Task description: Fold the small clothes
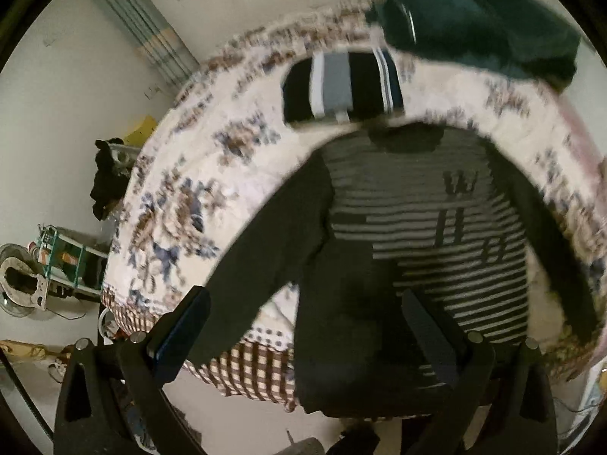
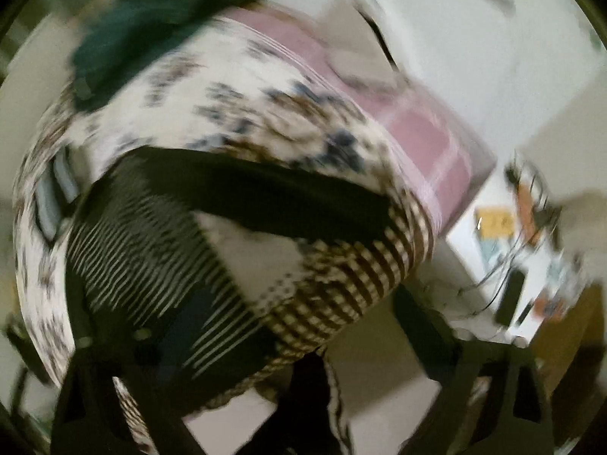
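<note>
A small black-and-white striped top [image 1: 436, 227] with dark sleeves lies spread flat on the floral bed cover [image 1: 182, 197], its hem hanging at the bed's near edge. My left gripper [image 1: 303, 326] is open, its fingers straddling the top's dark lower left part without gripping. In the blurred right wrist view the same top [image 2: 144, 258] lies at left with its dark sleeve [image 2: 265, 193] stretched right. My right gripper [image 2: 296, 345] is open and empty over the bed's checked border [image 2: 341, 284].
A folded black, grey and white garment [image 1: 341, 87] lies behind the top. A dark green garment [image 1: 485, 26] sits at the back of the bed. A pink blanket [image 2: 417, 125] lies at the bed's far side. A cluttered white table [image 2: 523, 258] stands at the right.
</note>
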Tool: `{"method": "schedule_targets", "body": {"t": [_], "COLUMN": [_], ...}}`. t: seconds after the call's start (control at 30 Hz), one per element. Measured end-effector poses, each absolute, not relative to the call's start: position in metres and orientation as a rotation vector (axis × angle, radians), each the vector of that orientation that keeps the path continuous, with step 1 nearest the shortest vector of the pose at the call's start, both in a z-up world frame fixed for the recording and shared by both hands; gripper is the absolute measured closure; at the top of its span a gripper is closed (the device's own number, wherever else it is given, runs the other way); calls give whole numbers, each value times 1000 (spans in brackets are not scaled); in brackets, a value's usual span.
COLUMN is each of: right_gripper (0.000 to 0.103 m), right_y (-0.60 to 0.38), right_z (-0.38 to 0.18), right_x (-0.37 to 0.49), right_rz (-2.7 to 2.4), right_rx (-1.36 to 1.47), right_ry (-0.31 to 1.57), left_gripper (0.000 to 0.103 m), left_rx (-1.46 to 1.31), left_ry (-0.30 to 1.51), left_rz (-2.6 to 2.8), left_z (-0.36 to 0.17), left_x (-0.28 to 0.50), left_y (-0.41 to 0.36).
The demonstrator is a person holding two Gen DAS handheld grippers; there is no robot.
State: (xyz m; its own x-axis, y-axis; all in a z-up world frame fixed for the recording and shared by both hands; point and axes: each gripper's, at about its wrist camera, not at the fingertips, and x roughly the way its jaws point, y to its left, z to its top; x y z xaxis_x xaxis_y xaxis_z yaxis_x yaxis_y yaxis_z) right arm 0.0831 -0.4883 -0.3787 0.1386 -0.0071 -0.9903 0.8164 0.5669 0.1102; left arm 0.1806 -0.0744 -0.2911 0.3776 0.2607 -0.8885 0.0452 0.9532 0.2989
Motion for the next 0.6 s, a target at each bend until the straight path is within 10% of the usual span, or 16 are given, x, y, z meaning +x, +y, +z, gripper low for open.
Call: {"method": "schedule_targets", "body": {"t": [0.47, 0.57, 0.6], "right_gripper": [33, 98, 99], "right_y": [-636, -626, -623], "right_z": [-669, -656, -646], "right_x": [67, 76, 78], "right_rz": [-796, -787, -766], "right_rx": [1086, 966, 942], "right_ry": [1424, 1367, 1332], "left_gripper": [0, 0, 0], "left_rx": [395, 436, 443], "left_ry": [1367, 1360, 1354], "left_rz": [178, 155, 144], "left_z": [-458, -471, -475], "left_x": [215, 219, 221], "left_y": [-145, -157, -161]}}
